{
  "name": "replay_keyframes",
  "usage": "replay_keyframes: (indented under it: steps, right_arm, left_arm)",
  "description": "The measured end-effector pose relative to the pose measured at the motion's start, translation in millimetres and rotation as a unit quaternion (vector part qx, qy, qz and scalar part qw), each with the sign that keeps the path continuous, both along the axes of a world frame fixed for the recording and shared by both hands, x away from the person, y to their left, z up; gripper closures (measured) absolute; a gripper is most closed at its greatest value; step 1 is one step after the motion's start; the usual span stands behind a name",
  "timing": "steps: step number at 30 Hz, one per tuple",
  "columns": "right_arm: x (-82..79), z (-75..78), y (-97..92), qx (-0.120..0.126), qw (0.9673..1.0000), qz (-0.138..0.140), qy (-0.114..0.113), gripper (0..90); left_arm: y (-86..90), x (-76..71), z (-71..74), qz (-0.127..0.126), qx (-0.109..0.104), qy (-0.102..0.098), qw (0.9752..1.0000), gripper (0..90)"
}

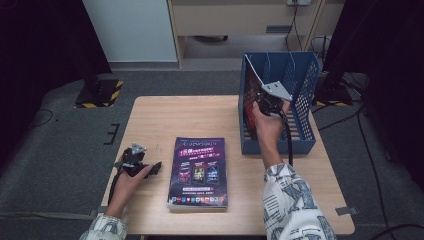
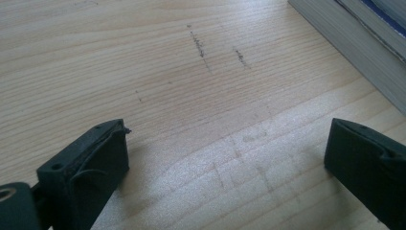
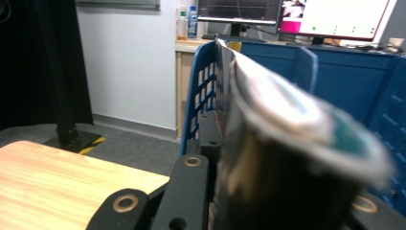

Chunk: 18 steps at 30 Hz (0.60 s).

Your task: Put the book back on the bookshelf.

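the right claw (image 1: 263, 95), pinching a magazine (image 3: 268, 120) at upper right, lowers it into the blue rack (image 1: 300, 142), while the left claw (image 2: 225, 158) rests spread beside the magazine stack (image 1: 199, 172) left on the worktop (image 1: 165, 115).

- The book (image 1: 198, 171) lying flat on the table (image 1: 165, 115), just left of the blue file rack (image 1: 300, 85), carries printing on its purple cover: light lines of characters near the top, a row of three small pictures in the middle, a white strip with small icons along the bottom. All of it is too small to read.
- Screens behind the rack show only unreadable marks.
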State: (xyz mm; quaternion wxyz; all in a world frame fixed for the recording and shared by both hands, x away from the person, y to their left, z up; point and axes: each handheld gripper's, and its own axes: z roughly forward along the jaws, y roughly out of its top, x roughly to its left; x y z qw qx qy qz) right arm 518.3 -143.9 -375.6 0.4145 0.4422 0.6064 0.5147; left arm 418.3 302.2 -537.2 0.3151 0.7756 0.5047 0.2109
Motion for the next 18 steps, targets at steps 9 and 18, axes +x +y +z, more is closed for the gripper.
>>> replay_keyframes:
  steps: [9, 18]
  right_arm:
    - [5.1, 5.5, -1.2, -0.009, 0.9994, -0.031, -0.014, 87.1]
    - [11.3, -4.0, 11.4, -0.025, 0.9990, -0.034, -0.010, 87.0]
  left_arm:
    - [-0.2, -0.1, 0.1, -0.001, 0.000, 0.001, 1.0000, 0.5]
    - [-0.4, 0.1, 0.1, -0.002, 0.000, 0.001, 1.0000, 0.5]
